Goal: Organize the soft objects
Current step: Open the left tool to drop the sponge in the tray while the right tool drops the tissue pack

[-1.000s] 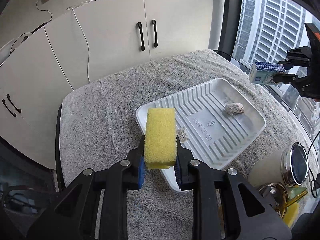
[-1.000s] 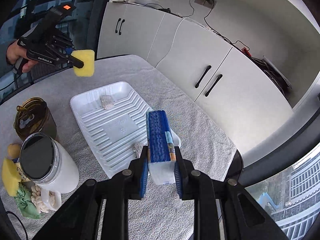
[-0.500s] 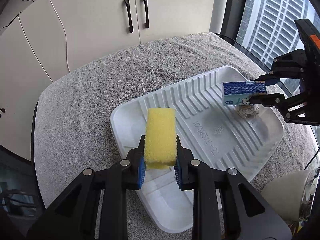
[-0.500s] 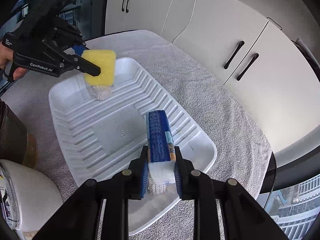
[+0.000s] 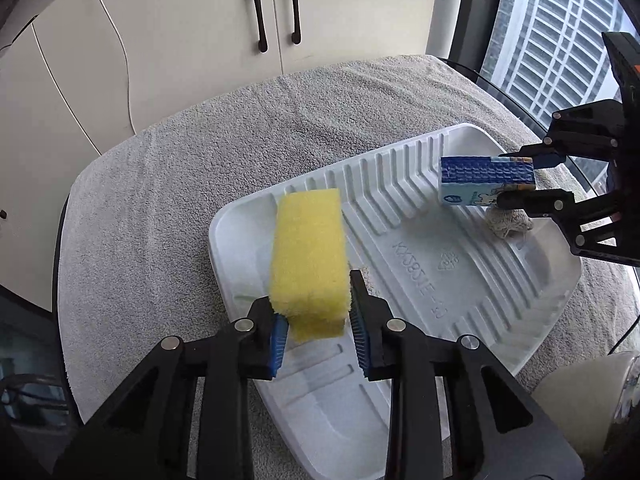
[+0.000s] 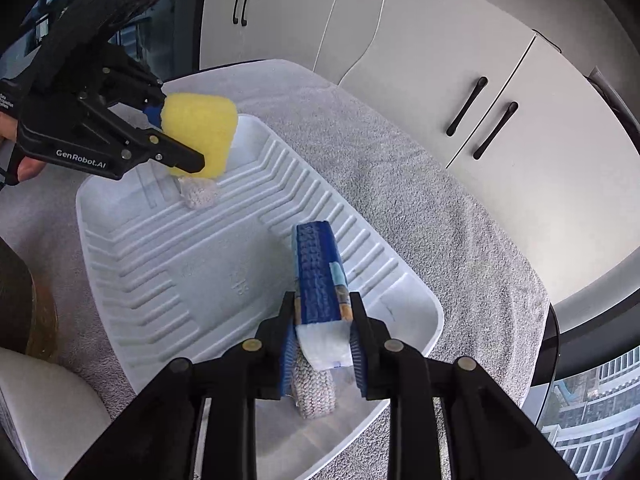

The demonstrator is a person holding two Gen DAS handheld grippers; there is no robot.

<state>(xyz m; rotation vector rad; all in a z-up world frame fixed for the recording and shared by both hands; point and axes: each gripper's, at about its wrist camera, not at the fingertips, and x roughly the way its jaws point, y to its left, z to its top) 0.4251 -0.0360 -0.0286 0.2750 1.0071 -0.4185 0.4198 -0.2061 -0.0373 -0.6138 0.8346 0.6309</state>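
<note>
While the left gripper (image 5: 316, 328) clamps the yellow sponge (image 5: 308, 256) above one end of the white tray (image 5: 540, 320), the right gripper (image 6: 322, 354) pinches the blue tissue pack (image 6: 320, 280) over the opposite end. Two knitted rolls (image 6: 198, 196) already lie in the tray; both held items remain unplaced.

Tray (image 5: 472, 292) lies on towel (image 5: 168, 200) covering the table, cabinets (image 5: 224, 16) behind at far side. Left gripper (image 5: 318, 330) holds sponge (image 5: 308, 256) over tray's near-left end; one knit roll (image 6: 199, 194) in tray just under it. Right gripper (image 6: 322, 346) holds tissue pack (image 6: 320, 280) over tray's right end, second knit roll (image 6: 314, 390) in tray beneath it.
</note>
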